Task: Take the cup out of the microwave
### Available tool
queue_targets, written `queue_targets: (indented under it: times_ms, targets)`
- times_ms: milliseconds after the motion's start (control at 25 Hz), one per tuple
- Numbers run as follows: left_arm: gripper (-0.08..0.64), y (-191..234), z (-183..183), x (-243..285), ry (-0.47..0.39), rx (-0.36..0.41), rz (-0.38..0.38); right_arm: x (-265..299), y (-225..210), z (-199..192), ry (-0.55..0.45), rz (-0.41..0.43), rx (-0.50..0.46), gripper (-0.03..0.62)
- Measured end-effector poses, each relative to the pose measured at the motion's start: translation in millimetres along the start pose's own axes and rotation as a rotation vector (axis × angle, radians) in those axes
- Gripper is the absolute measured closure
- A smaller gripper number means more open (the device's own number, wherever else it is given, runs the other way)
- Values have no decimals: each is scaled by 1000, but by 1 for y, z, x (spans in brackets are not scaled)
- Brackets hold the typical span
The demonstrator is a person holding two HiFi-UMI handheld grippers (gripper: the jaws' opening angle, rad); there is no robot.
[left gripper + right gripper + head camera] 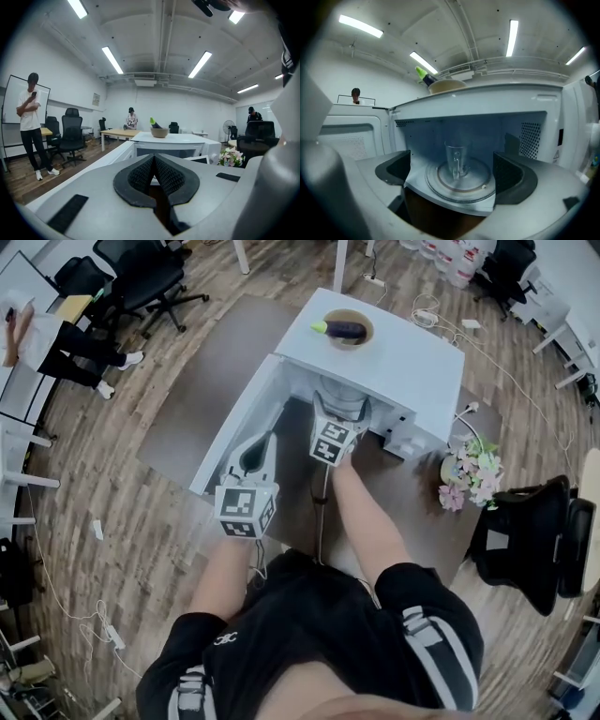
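Observation:
A clear glass cup [457, 161] with a handle stands upright on the turntable [476, 187] inside the white microwave [403, 357], whose door [232, 418] hangs open to the left. My right gripper [452, 174] is open at the mouth of the cavity, its jaws wide apart. The cup sits deeper in, beyond the fingertips and centred between them, untouched. In the head view the right gripper [339, 411] reaches into the opening. My left gripper [154, 176] is shut with nothing between its pads, and it hovers beside the open door [93, 171].
A bowl [349, 331] holding an eggplant rests on top of the microwave. A bunch of flowers [472, 476] sits at the table's right end, with a black office chair [525, 540] behind it. People stand and sit further off in the room [29, 123].

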State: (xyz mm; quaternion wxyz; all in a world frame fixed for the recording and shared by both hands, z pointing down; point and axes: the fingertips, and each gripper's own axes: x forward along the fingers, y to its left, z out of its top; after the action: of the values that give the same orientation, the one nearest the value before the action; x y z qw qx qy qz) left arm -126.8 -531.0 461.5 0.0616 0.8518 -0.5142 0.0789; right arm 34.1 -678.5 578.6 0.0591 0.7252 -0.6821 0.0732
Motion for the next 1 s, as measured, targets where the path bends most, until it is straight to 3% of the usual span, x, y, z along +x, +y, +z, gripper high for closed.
queue_targets:
  times_ms: [400, 680, 880, 1000]
  targets:
    - [558, 15, -34, 28, 66, -2, -55, 75, -9, -21, 74, -75, 20, 69]
    - [558, 19, -45, 38, 89, -1, -81, 111, -13, -25, 107, -94, -23, 81]
    - [558, 23, -49, 36, 96, 7, -79, 115, -20, -25, 106, -146, -56, 255]
    - [557, 25, -51, 33, 99, 7, -72, 110, -21, -26, 110, -135, -61, 261]
